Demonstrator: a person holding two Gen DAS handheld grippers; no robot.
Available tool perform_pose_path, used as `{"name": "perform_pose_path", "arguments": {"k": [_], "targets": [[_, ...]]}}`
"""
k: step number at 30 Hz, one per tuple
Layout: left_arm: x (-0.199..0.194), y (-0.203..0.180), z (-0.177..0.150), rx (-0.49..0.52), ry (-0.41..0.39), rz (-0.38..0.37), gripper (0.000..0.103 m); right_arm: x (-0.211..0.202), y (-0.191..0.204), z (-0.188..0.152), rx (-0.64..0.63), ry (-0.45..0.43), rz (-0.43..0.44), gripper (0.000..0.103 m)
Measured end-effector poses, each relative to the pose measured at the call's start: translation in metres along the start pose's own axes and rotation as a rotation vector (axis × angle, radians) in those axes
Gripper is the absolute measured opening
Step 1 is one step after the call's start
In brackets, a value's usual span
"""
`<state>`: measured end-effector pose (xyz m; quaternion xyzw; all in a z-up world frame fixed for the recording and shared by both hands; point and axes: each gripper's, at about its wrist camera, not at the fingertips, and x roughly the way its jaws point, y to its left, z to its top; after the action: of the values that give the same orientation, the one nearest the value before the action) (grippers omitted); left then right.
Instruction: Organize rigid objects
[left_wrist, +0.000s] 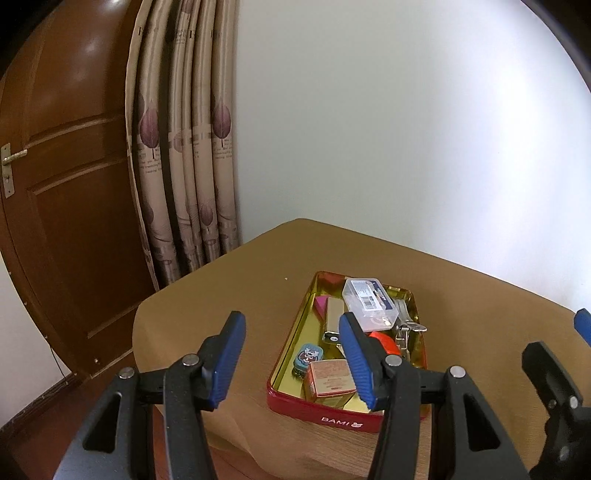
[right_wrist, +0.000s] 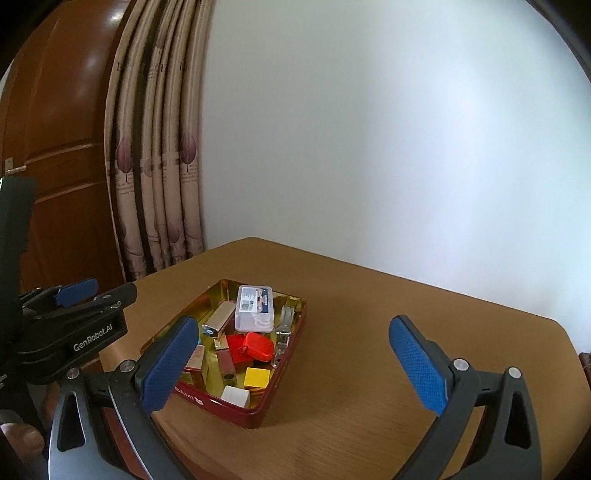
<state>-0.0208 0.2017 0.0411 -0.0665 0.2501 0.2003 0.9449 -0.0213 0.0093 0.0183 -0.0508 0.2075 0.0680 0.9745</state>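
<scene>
A red BAMI tin with a gold inside sits on the wooden table and holds several small objects. Among them are a clear plastic case, a red piece, a yellow block, a white block and a pink box. The tin also shows in the right wrist view. My left gripper is open and empty above the tin's near left edge. My right gripper is open and empty, held above the table near the tin.
A brown door and beige curtains stand behind the table's left corner. A white wall runs along the far edge. The left gripper's body shows at the left of the right wrist view.
</scene>
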Motion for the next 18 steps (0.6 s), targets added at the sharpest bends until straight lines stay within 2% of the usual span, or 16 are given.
{"name": "perform_pose_path", "arguments": {"k": [10, 18], "targets": [[-0.003, -0.001, 0.0, 0.009, 0.005, -0.041, 0.054, -0.01, 0.0, 0.002, -0.005, -0.007, 0.002, 0.102], [0.007, -0.002, -0.003, 0.022, 0.037, -0.033, 0.054, -0.007, 0.001, 0.0, -0.015, 0.007, 0.01, 0.102]]}}
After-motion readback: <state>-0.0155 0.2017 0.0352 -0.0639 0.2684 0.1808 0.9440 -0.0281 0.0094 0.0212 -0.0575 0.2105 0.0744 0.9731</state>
